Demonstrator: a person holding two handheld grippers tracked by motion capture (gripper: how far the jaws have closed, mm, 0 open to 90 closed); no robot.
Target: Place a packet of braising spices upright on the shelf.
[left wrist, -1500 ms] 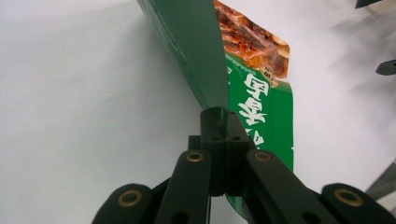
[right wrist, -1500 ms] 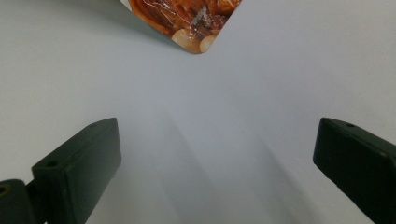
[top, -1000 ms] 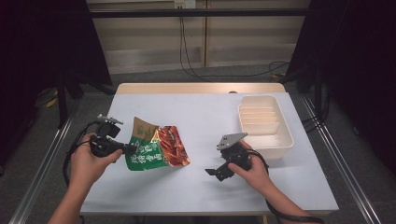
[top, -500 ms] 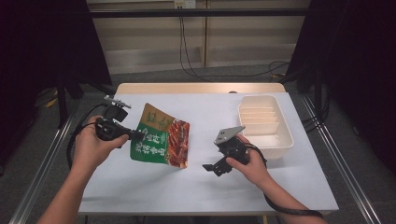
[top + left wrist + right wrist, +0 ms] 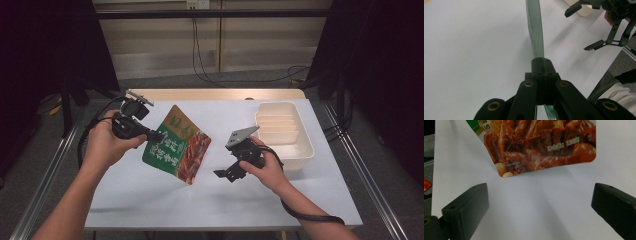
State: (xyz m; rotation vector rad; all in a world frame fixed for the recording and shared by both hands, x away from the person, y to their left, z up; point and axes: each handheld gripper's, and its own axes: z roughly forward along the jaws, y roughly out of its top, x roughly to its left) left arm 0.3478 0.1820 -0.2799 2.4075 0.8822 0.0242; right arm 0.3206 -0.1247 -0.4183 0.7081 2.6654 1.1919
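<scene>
A flat food packet (image 5: 177, 150), green with a picture of braised meat, hangs tilted above the white table (image 5: 150, 200). My left gripper (image 5: 159, 136) is shut on the packet's left edge. In the left gripper view the closed jaws (image 5: 541, 65) pinch the packet (image 5: 535, 30), which shows edge-on. My right gripper (image 5: 227, 174) hovers to the right of the packet with its jaws wide apart and nothing between them. The right gripper view looks past its open jaws (image 5: 540, 202) at the packet's lower corner (image 5: 544, 145). The left gripper view also takes in the right gripper (image 5: 584, 27).
A cream plastic tray (image 5: 307, 145) with ribbed dividers stands at the right of the table, just behind my right hand. Cables trail from both grippers. The table's front edge runs close to the person's forearms.
My left gripper has lifted the packet off the table and carried it up and away from the person. My right gripper has risen a little.
</scene>
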